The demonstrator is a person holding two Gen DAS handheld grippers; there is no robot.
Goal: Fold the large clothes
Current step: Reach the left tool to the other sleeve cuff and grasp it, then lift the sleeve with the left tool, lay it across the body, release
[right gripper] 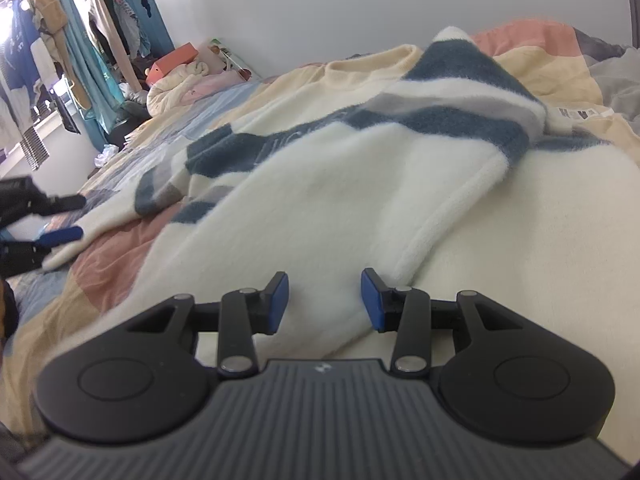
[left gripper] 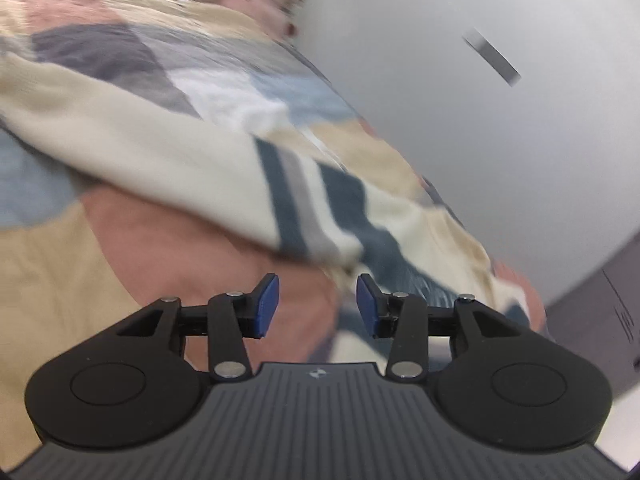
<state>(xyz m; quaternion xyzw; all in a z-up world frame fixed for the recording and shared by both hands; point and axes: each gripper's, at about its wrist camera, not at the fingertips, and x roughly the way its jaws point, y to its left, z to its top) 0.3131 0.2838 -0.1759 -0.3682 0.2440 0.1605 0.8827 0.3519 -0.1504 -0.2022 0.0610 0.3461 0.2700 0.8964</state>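
Right wrist view shows our sweater (right gripper: 320, 168) spread across the bed (right gripper: 532, 60), one sleeve folded over its middle, the rest still unfolded, while our right gripper (right gripper: 324, 300) and left gripper (left gripper: 318, 306) both stand apart, gripping nothing.

Left claw (left gripper: 318, 305): jaws parted, blue pads (left gripper: 267, 306) facing each other with a clear gap and nothing pressed between them; the claw is angled downward and rolled, its view tilted and blurred. In the right wrist view it enters at the left edge, fingers (right gripper: 60, 235) apart. Right claw (right gripper: 325, 302): jaws likewise parted, pads (right gripper: 370, 302) gripping nothing, pointing downward, body level in frame.
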